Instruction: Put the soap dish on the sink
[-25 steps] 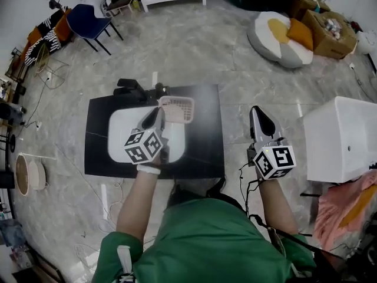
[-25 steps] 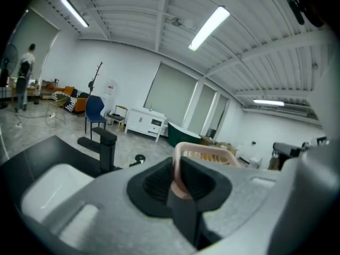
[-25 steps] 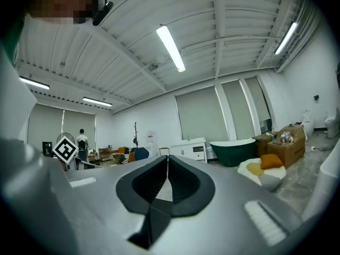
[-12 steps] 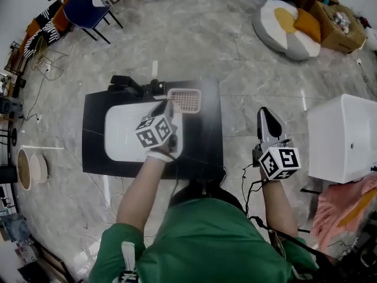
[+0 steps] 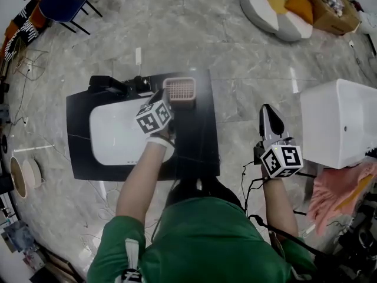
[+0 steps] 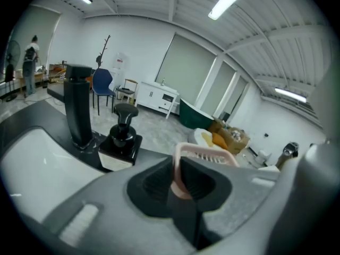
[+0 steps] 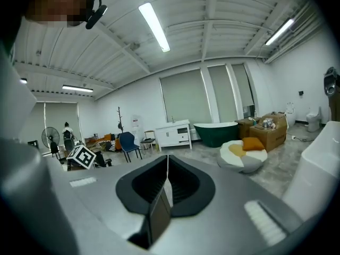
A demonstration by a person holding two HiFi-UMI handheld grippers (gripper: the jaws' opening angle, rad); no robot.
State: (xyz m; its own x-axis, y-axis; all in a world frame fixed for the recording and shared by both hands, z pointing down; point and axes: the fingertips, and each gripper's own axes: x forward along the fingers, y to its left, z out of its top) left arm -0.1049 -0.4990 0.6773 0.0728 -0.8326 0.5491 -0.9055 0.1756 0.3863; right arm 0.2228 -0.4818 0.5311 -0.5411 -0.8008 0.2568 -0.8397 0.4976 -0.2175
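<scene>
The pink slotted soap dish is at the back right of the black sink counter, right of the white basin. My left gripper reaches over the basin's right edge and is shut on the dish's near rim. In the left gripper view the jaws pinch the pink rim of the soap dish, with my left gripper low in the middle. I cannot tell whether the dish touches the counter. My right gripper hangs over the floor right of the counter, shut and empty, and its jaws meet in the right gripper view.
A black faucet and a black soap dispenser stand along the counter's back edge, left of the dish. A white tub and a pink cloth are at the right. A round cushion and a blue chair lie farther off.
My left gripper has carried the soap dish away from me and rightward, from over the basin's edge to the counter's back right corner. The right gripper has stayed shut at the right.
</scene>
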